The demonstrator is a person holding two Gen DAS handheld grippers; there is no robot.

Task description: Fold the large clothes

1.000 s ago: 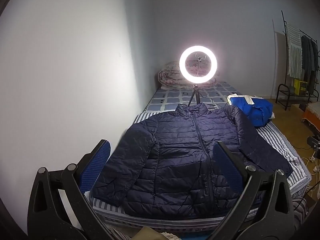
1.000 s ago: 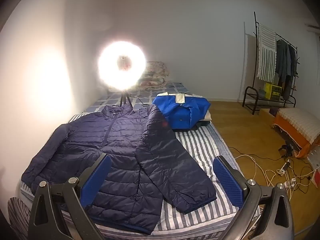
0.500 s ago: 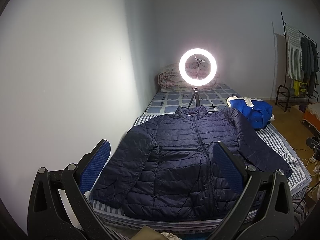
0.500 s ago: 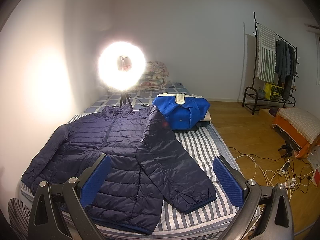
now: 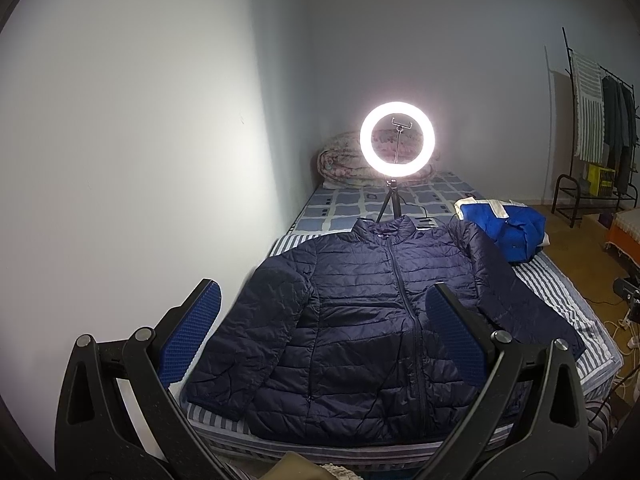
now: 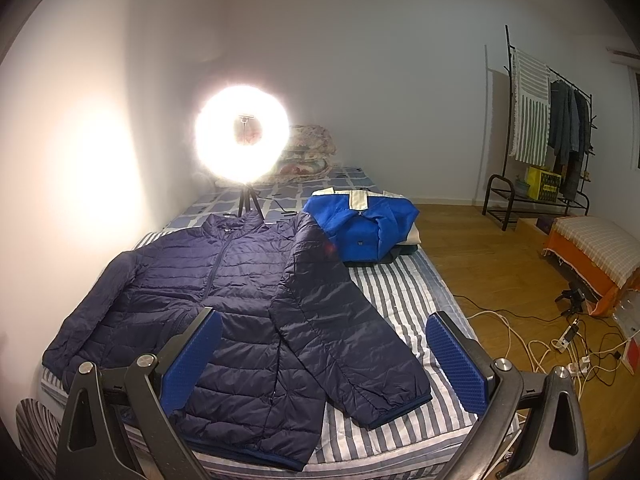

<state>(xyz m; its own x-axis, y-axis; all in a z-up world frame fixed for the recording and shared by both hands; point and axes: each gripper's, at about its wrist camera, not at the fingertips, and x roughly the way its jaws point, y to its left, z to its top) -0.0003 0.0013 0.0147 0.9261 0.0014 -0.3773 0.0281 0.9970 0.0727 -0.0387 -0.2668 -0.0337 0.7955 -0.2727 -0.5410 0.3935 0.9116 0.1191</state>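
Note:
A navy quilted puffer jacket (image 5: 360, 312) (image 6: 224, 300) lies flat and zipped on the striped bed (image 5: 560, 296) (image 6: 404, 292), collar toward the far end, both sleeves spread out. My left gripper (image 5: 320, 336) hovers open above the jacket's lower half, holding nothing. My right gripper (image 6: 324, 356) is open too, above the jacket's right sleeve near the cuff, apart from the fabric. A folded bright blue garment (image 5: 504, 232) (image 6: 360, 228) rests on the bed beyond the right sleeve.
A lit ring light on a tripod (image 5: 396, 140) (image 6: 242, 136) stands on the bed behind the collar, with rolled quilts (image 5: 344, 160) at the far wall. Left is a white wall. Right: wooden floor, cables (image 6: 560, 348), a clothes rack (image 6: 548, 128), an orange stool (image 6: 592, 256).
Both views have shifted slightly, so the jacket and ring light sit a little lower in the left wrist view. Jacket and blue garment have not moved; both grippers stay open.

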